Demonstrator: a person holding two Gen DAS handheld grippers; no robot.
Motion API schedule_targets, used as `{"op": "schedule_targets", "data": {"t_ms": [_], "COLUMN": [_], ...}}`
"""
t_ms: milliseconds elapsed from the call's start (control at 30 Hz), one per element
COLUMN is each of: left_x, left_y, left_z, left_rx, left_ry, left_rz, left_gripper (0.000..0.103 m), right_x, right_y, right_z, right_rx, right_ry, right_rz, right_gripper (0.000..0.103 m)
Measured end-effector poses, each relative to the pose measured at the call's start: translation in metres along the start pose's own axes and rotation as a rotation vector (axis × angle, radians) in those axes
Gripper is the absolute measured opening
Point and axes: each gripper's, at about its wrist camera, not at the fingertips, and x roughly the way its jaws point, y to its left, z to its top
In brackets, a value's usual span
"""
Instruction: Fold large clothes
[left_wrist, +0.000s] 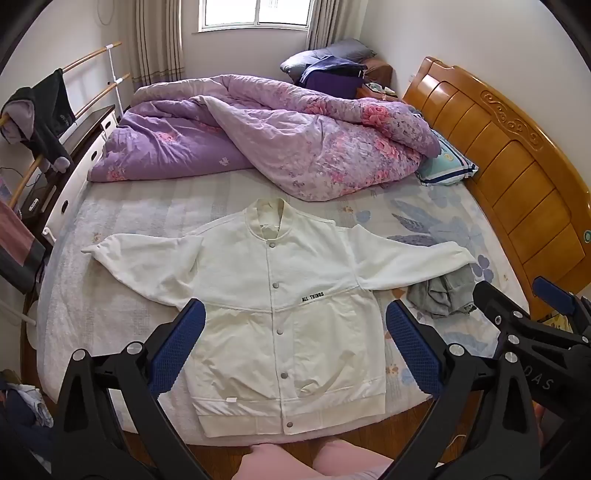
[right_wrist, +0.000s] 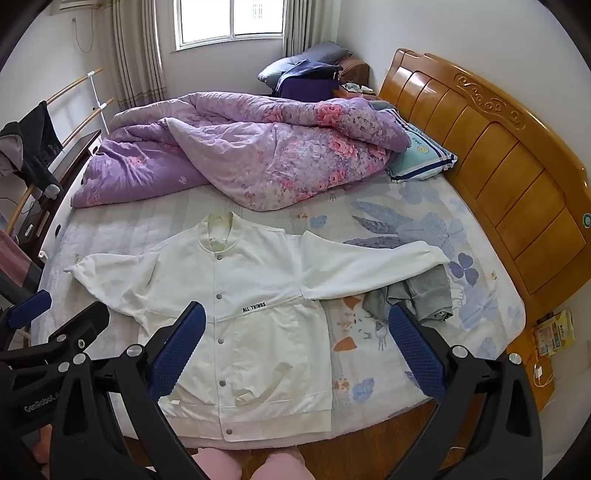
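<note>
A white snap-button jacket (left_wrist: 280, 295) lies flat and face up on the bed, sleeves spread to both sides, hem at the near edge. It also shows in the right wrist view (right_wrist: 255, 321). My left gripper (left_wrist: 295, 343) is open and empty, held above the jacket's lower half. My right gripper (right_wrist: 295, 343) is open and empty, held above the jacket's right side and the sheet. In the left wrist view the right gripper (left_wrist: 535, 306) shows at the right edge. In the right wrist view the left gripper (right_wrist: 48, 321) shows at the left edge.
A crumpled grey garment (left_wrist: 443, 291) lies under the right sleeve end. A purple floral quilt (left_wrist: 266, 136) is heaped at the far side of the bed. A wooden headboard (left_wrist: 509, 166) stands at the right. A clothes rack (left_wrist: 44, 110) stands at the left.
</note>
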Motion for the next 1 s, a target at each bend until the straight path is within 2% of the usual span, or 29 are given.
{"op": "schedule_targets", "data": {"t_ms": [1000], "left_x": [-0.001], "left_y": [0.001], "left_z": [0.0], "left_rx": [0.001], "left_ry": [0.001], "left_rz": [-0.001], "left_gripper": [0.098], "right_x": [0.012], "right_y": [-0.006], "right_z": [-0.004], "right_rx": [0.003], "right_ry": [0.018], "right_rz": [0.012], "right_gripper": [0.096]}}
